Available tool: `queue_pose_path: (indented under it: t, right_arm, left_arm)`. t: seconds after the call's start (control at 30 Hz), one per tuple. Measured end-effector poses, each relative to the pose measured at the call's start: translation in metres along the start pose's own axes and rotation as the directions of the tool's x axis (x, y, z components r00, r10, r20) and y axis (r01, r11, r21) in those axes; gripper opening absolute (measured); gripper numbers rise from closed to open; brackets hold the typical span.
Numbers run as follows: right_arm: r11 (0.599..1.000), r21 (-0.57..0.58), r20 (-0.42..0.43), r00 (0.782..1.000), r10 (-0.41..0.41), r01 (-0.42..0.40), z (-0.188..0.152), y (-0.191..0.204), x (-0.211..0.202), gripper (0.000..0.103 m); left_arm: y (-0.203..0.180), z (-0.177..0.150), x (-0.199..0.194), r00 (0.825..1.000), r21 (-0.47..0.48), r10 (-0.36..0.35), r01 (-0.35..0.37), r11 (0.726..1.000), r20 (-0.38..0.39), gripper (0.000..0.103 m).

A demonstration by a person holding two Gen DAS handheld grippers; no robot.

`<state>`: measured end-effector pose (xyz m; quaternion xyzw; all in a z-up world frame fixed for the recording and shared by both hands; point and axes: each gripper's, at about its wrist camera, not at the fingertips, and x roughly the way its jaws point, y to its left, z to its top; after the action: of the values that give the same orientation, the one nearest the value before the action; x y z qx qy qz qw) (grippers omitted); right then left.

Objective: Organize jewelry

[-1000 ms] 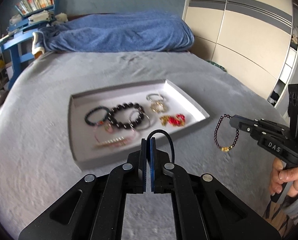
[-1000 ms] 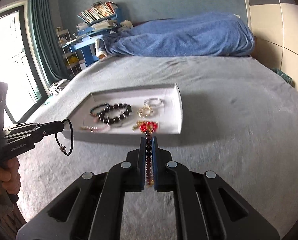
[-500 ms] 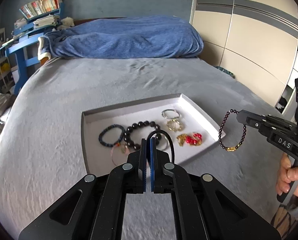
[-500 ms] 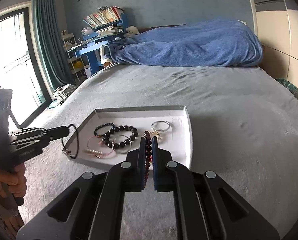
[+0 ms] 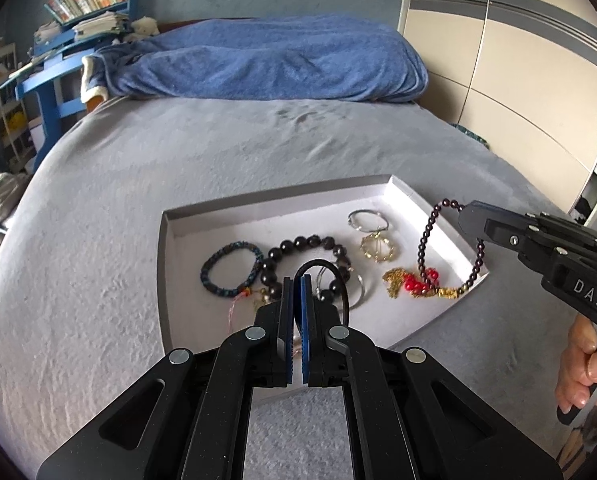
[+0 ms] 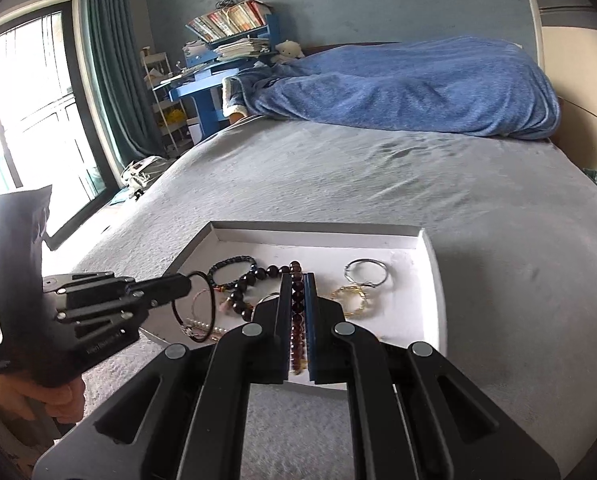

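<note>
Right gripper (image 5: 468,216), "DAS" label, clamping garnet bracelet (image 5: 424,240)

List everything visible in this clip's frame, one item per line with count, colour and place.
tray: 1, white, on the bed
bed: 1, grey cover
blanket: 1, blue, head of the bed
large-bead bracelet: 1, black, tray middle
braided bracelet: 1, dark blue, tray left
ring bangle: 1, silver, tray right
red and gold piece: 1, tray near right
small-bead bracelet: 1, dark red, hanging from right gripper
cord loop: 1, black, held by left gripper
hand: 1, on the right gripper's handle
</note>
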<state>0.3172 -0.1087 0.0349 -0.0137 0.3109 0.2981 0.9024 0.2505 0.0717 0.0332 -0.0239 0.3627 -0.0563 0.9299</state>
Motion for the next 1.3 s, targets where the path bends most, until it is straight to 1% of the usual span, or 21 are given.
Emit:
queue_pose_path:
  t: [0.27, 0.4, 0.6, 0.97, 1.0, 1.1, 1.13, 1.17, 1.2, 1.23, 1.27, 1.3]
  right_arm:
    - [1.000, 0.007, -0.027, 1.000, 0.014, -0.014, -0.003, 0.005, 0.015, 0.006]
    - [1.000, 0.024, -0.059, 0.998, 0.018, -0.017, -0.007, 0.003, 0.029, 0.006]
    - [0.999, 0.024, -0.125, 0.992, -0.032, 0.036, -0.018, -0.010, 0.053, 0.006]
    - [0.994, -0.017, -0.148, 0.983, -0.111, 0.110, -0.033, -0.019, 0.060, 0.006]
    - [0.993, -0.022, -0.147, 0.982, -0.115, 0.113, -0.033, -0.019, 0.060, 0.006]
    - [0.992, -0.029, -0.133, 0.983, -0.124, 0.122, -0.034, -0.019, 0.055, 0.007]
    - [0.992, -0.028, -0.128, 0.984, -0.124, 0.121, -0.034, -0.019, 0.053, 0.007]
    - [0.992, -0.027, -0.123, 0.985, -0.125, 0.122, -0.035, -0.020, 0.052, 0.007]
    - [0.992, -0.024, -0.118, 0.985, -0.125, 0.123, -0.036, -0.021, 0.050, 0.008]
    - [0.992, -0.021, -0.111, 0.986, -0.124, 0.122, -0.036, -0.021, 0.047, 0.014]
    - [0.992, -0.019, -0.103, 0.987, -0.123, 0.122, -0.037, -0.022, 0.045, 0.018]
    - [0.992, -0.017, -0.088, 0.989, -0.123, 0.121, -0.039, -0.023, 0.042, 0.026]
  left_arm:
    - [0.007, -0.006, 0.007, 1.000, -0.009, 0.012, -0.013, 1.000, -0.013, 0.003]
    - [0.010, -0.009, 0.013, 0.999, -0.016, 0.015, -0.016, 1.000, -0.029, 0.003]
    - [0.013, -0.015, 0.026, 0.998, -0.021, 0.020, -0.022, 1.000, -0.060, 0.004]
    - [0.019, -0.026, 0.040, 0.995, -0.033, 0.033, -0.036, 0.999, -0.095, 0.004]
    - [0.019, -0.027, 0.040, 0.995, -0.031, 0.038, -0.041, 0.999, -0.096, 0.011]
    - [0.017, -0.029, 0.038, 0.995, -0.017, 0.062, -0.063, 0.998, -0.082, 0.025]
    - [0.016, -0.029, 0.037, 0.995, -0.014, 0.064, -0.065, 0.998, -0.079, 0.028]
    - [0.015, -0.030, 0.036, 0.995, -0.013, 0.067, -0.068, 0.998, -0.074, 0.033]
    - [0.015, -0.030, 0.035, 0.995, -0.012, 0.071, -0.072, 0.997, -0.071, 0.043]
    - [0.014, -0.031, 0.033, 0.995, -0.011, 0.081, -0.082, 0.997, -0.060, 0.049]
    - [0.013, -0.032, 0.030, 0.995, -0.011, 0.088, -0.089, 0.996, -0.043, 0.059]
    - [0.013, -0.032, 0.028, 0.996, -0.011, 0.088, -0.088, 0.996, -0.030, 0.065]
